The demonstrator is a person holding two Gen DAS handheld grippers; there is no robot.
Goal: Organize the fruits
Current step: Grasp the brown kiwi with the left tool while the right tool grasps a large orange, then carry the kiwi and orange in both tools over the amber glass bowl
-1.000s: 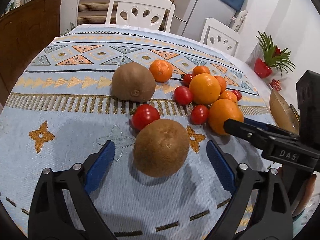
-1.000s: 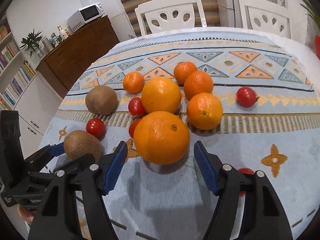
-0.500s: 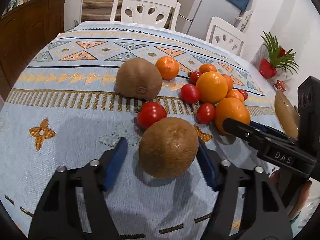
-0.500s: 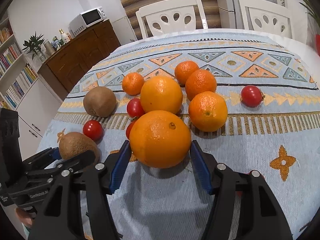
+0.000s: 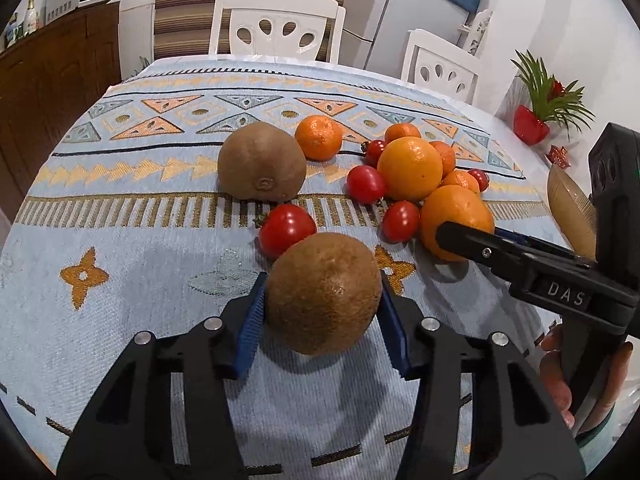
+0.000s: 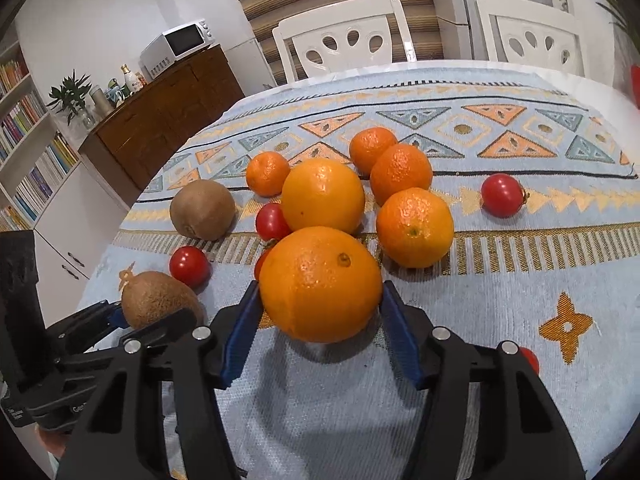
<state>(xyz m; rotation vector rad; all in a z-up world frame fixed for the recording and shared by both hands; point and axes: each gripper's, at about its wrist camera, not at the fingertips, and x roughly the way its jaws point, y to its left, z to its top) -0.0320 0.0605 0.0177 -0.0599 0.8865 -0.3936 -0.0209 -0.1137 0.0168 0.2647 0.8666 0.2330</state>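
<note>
My left gripper [image 5: 322,308] is shut on a brown kiwi [image 5: 323,293], its blue pads pressed to both sides. A second kiwi [image 5: 262,167] lies farther back on the patterned tablecloth [image 5: 120,240]. My right gripper [image 6: 320,300] is shut on a large orange [image 6: 320,283]. Behind that orange sit another large orange [image 6: 323,195], several mandarins [image 6: 414,226] and several cherry tomatoes [image 6: 189,266]. In the right wrist view the left gripper [image 6: 156,316] holds its kiwi [image 6: 158,299] at the lower left. The right gripper [image 5: 460,236] reaches in from the right in the left wrist view, holding its orange [image 5: 456,220].
White chairs [image 5: 276,28] stand at the table's far side. A wooden sideboard [image 6: 168,100] with a microwave [image 6: 176,46] lies to the left, and a red potted plant [image 5: 532,128] to the right. A single tomato [image 6: 502,195] rests apart on the right. A hand [image 5: 560,376] holds the right gripper's handle.
Both grippers went from wide open to shut, the left on the near kiwi and the right on the near orange. Each fruit now sits slightly higher in its view.
</note>
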